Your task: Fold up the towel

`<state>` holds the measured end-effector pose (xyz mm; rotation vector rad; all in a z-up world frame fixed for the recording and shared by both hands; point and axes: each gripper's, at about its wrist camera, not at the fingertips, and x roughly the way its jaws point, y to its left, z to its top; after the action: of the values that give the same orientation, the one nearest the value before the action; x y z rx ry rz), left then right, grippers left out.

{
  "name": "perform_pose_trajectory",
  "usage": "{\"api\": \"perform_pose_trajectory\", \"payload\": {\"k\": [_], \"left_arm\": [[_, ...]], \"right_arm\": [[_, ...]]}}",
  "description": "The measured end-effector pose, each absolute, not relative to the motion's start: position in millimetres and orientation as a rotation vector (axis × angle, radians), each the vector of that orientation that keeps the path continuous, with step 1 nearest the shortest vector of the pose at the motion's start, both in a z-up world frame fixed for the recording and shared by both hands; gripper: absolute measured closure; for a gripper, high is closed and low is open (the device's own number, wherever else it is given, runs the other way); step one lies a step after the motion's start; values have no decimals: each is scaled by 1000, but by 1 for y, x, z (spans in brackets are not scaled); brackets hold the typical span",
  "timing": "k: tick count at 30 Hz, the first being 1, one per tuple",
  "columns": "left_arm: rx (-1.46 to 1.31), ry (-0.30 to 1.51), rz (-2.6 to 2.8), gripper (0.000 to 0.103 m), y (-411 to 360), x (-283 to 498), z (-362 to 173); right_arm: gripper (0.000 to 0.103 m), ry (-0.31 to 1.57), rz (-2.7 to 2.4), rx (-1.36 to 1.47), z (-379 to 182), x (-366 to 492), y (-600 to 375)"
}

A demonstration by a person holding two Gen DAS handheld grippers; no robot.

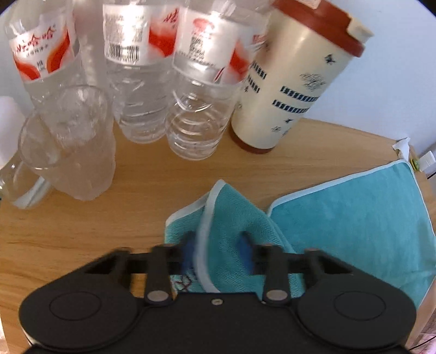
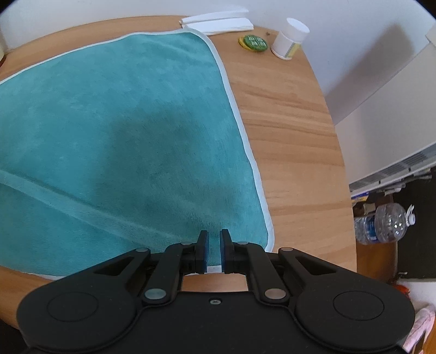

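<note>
Although motion blur softens the left wrist view, three clear plastic water bottles (image 1: 141, 81) carry red-and-white labels with Chinese characters and a barcode; the wording cannot be read. Beside them stand a cream paper cup (image 1: 288, 81) with a brown lid and dark blue printed bands, and a glass mug (image 1: 35, 163). The teal terry towel (image 2: 122, 122), edged in pale piping, lies on the round wooden table (image 2: 286, 122). The left gripper (image 1: 218, 245) has its fingers spread around a raised towel fold. The right gripper (image 2: 214, 250) has fingers nearly together, a narrow gap between, at the towel's near corner. A green badge (image 2: 254, 42), a white tub (image 2: 288, 38) and folded white napkins (image 2: 218, 23) sit beyond the towel.
</note>
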<state>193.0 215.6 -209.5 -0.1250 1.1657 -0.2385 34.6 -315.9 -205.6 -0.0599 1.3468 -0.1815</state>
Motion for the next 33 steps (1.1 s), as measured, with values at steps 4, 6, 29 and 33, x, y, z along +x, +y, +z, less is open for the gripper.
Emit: {"api": "perform_pose_trajectory", "payload": {"k": [4, 6, 29, 33], "left_arm": [[-140, 1139, -238, 98, 221, 189, -206], [-142, 1123, -229, 98, 223, 186, -200], [-228, 1139, -171, 95, 234, 174, -201], [-193, 1126, -170, 95, 230, 173, -195]], "right_arm": [[94, 1353, -181, -57, -208, 35, -313], [94, 1352, -176, -58, -209, 37, -313], [80, 1379, -111, -116, -220, 48, -298], [80, 1388, -123, -110, -221, 47, -301]]}}
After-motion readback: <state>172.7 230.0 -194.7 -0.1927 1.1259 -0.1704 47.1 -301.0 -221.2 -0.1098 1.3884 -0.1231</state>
